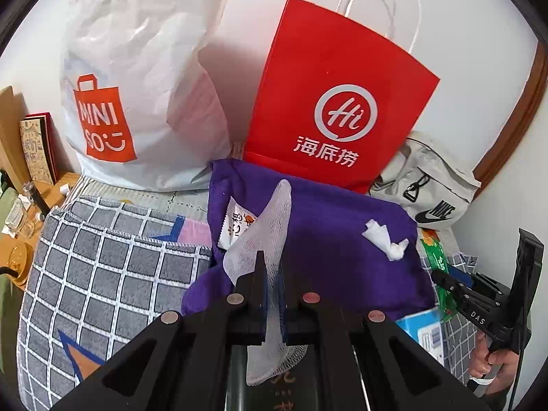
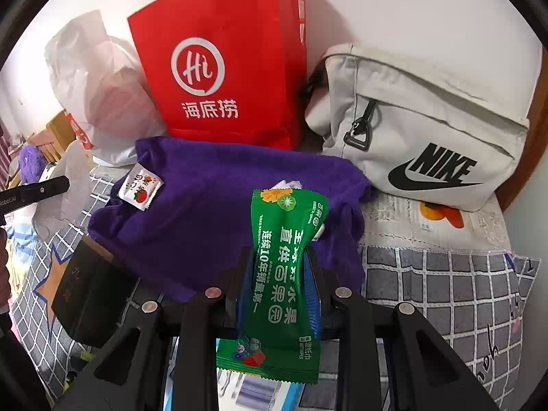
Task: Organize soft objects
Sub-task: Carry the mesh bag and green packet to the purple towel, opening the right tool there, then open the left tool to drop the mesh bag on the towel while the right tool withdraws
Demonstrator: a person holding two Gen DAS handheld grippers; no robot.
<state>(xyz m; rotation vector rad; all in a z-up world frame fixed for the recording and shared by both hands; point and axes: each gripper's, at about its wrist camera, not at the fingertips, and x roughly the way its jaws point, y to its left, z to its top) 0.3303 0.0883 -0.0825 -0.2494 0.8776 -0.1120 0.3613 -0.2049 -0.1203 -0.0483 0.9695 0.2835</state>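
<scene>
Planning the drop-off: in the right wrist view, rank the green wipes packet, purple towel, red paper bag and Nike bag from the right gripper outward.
1. Green wipes packet, clamped in the right gripper.
2. Purple towel, just ahead.
3. Red paper bag, behind the towel, and Nike bag, back right: too close to call.

Each hand-held gripper (image 1: 270,274) (image 2: 279,267) is matte black with round silver screws and blue-lined fingers; one carries white "DAS" lettering.

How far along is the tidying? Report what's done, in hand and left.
Done: nothing visibly put away yet. In hand: the left gripper is shut on the white mesh sleeve; the right gripper is shut on the green wet-wipe packet. Left: the purple cloth, with the small sachet and crumpled tissue on it.
</scene>
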